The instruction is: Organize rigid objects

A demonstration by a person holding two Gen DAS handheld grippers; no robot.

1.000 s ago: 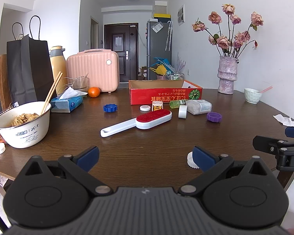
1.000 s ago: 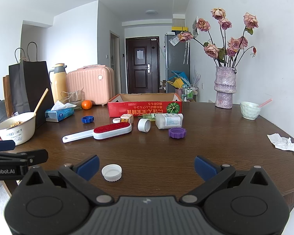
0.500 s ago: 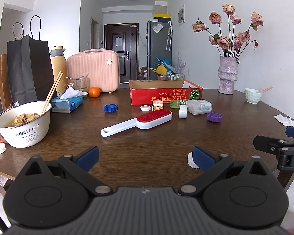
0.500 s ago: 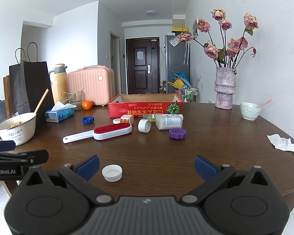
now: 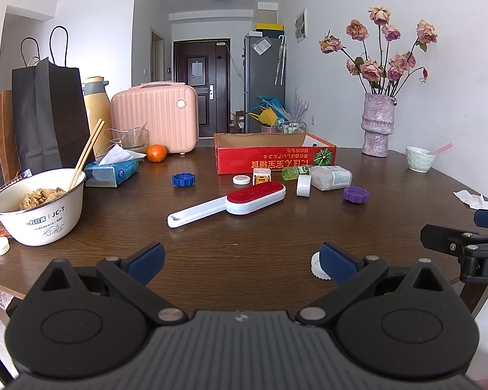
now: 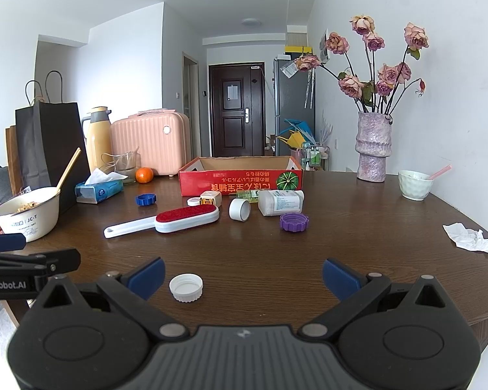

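Wood, plastic, card and paper before you

Your desk (image 6: 358, 243) is dark wood grain with a soft sheen; the brush (image 6: 175, 221) is glossy white plastic with a red napped pad, the box (image 6: 240, 178) printed cardboard, the cap (image 6: 185, 287) ribbed plastic, the vase (image 6: 373, 146) rough-glazed.

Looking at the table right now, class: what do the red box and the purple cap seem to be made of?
Red box: probably cardboard, matte brown inside, printed outside, with folded corners. Purple cap: likely molded plastic, smooth and slightly glossy, ridged rim.
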